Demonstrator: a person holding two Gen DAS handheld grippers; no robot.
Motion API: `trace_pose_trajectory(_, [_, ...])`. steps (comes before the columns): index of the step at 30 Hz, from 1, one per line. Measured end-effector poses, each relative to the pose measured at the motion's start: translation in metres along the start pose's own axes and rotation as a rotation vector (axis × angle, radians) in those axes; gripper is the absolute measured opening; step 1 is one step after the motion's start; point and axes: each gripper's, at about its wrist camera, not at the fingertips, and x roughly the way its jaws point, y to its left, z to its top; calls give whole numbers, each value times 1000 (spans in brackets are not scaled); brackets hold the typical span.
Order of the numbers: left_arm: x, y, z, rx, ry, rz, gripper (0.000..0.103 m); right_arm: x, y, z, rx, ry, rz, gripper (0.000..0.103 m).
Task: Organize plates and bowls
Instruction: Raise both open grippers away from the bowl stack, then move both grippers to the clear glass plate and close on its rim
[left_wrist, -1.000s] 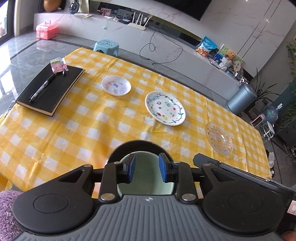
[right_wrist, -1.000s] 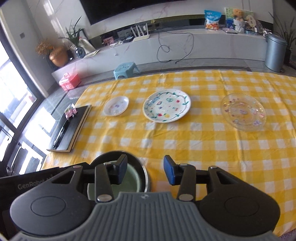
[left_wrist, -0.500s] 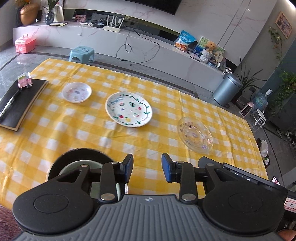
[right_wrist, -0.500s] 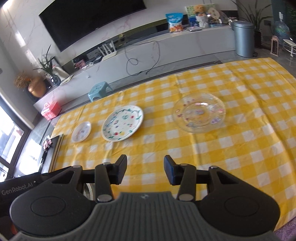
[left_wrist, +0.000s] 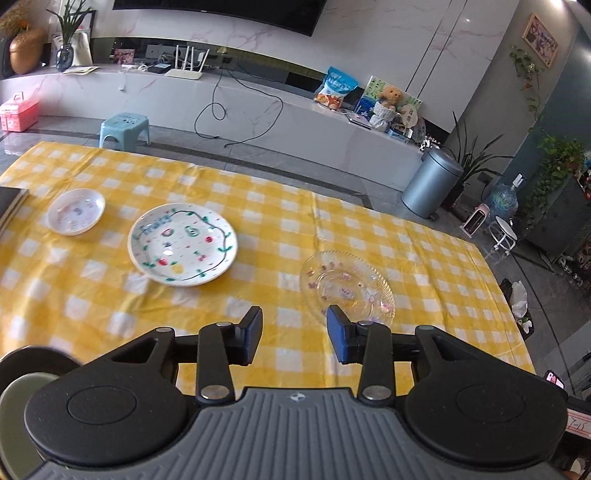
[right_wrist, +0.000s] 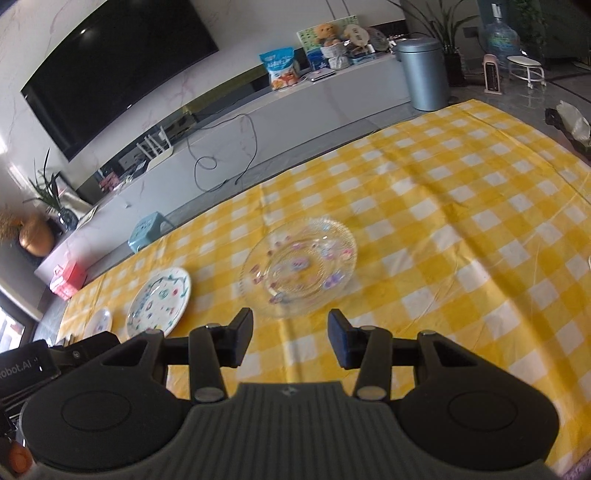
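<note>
Fingers (left_wrist: 253, 335) hide glass plate's (left_wrist: 347, 284) near rim.

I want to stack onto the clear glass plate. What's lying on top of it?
Nothing sits on the clear glass plate; only its own coloured motifs and the yellow checked cloth showing through. No part is covered.

The left tongs (left_wrist: 294, 339) are tilting downward, their jaws having just been opening, nothing between them; the right tongs (right_wrist: 290, 341) are gaping empty.
</note>
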Motion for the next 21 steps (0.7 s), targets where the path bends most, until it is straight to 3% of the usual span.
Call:
trace_pose_trajectory(6, [44, -8, 6, -18, 30, -1, 45, 26, -16, 9, -20, -87, -17, 45])
trace_pose_trajectory(10, [68, -16, 7, 8, 5, 2, 45, 48, -30, 16, -50, -121, -30, 49])
trace_pose_trajectory(21, [136, -20, 9, 22, 14, 6, 44, 105, -55, 36, -75, -116, -6, 49])
